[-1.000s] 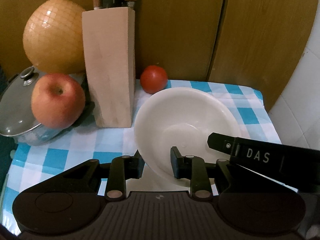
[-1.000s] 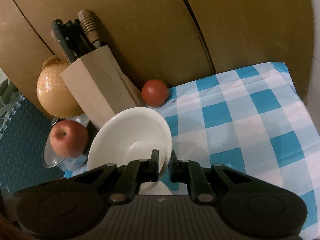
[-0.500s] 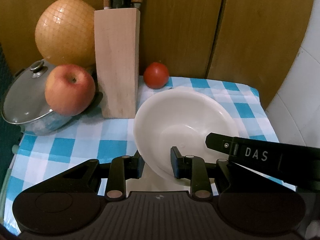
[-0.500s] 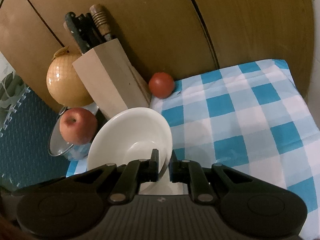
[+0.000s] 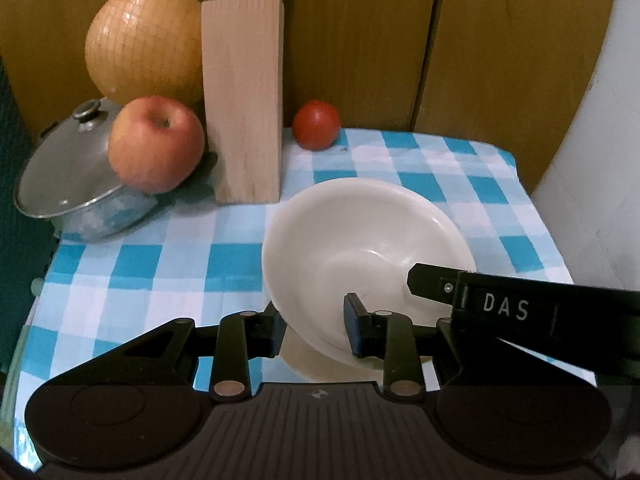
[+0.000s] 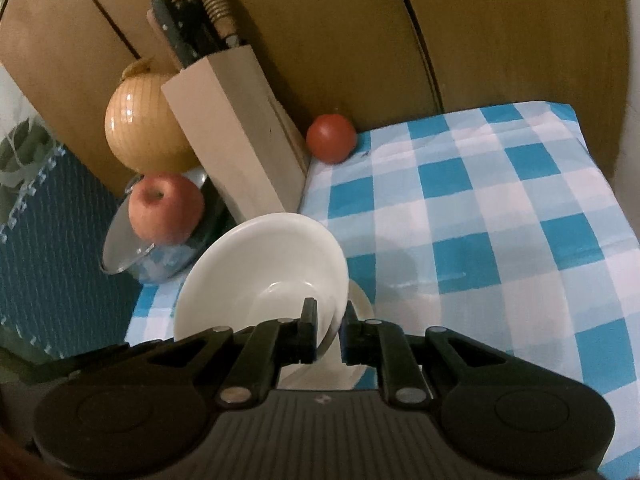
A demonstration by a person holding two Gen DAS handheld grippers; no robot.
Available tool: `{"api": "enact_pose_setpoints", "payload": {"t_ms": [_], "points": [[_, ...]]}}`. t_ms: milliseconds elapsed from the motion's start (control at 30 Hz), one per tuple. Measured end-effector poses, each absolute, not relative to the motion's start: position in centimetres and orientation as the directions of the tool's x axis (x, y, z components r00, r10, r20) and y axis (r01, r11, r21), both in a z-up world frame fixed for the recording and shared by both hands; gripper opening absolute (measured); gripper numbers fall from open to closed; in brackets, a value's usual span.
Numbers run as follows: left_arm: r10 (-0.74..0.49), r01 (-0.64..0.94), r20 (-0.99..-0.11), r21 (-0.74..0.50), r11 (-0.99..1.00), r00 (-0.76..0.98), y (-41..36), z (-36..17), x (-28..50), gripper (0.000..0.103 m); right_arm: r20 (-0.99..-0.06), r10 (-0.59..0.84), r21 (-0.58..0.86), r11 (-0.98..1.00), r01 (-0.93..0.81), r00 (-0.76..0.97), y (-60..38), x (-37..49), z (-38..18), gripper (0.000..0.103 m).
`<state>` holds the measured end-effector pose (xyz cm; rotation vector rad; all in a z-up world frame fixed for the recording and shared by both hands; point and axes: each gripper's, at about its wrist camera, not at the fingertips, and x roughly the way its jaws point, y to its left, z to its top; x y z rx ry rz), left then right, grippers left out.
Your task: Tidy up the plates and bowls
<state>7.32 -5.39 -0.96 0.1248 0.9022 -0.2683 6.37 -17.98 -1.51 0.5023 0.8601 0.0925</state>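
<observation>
A white bowl is held tilted above the blue-checked tablecloth. My left gripper straddles its near rim, one finger outside and one inside; whether it pinches the rim I cannot tell. My right gripper is shut on the bowl's right rim, and its black finger marked DAS reaches in from the right in the left wrist view. Under the bowl a second white dish lies on the cloth, mostly hidden.
A wooden knife block stands at the back, a tomato to its right. An apple rests on a lidded pot, a netted pomelo behind. Wooden panels back the table; a white wall stands right.
Both grippers and the bowl have drawn back and up from the knife block; the block, apple and tomato look farther away. The grip on the bowl is unchanged.
</observation>
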Motion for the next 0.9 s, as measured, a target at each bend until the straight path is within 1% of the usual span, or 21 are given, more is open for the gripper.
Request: {"api": "enact_pose_setpoints", "payload": {"t_ms": [400, 900], "points": [[-0.157, 0.279, -0.814, 0.007, 0.96, 0.56, -4.8, -2.2, 7.0, 0.04, -0.725, 0.258, 0.421, 0.9, 0.115, 0.638, -16.7, 5.6, -2.4, 0.014], [-0.139, 0.272, -0.825, 0.018, 0.962, 0.547, -4.8, -3.0, 7.7, 0.039, -0.737, 0.247, 0.397, 0.911, 0.107, 0.629, -16.3, 6.1, -2.9, 0.014]]}}
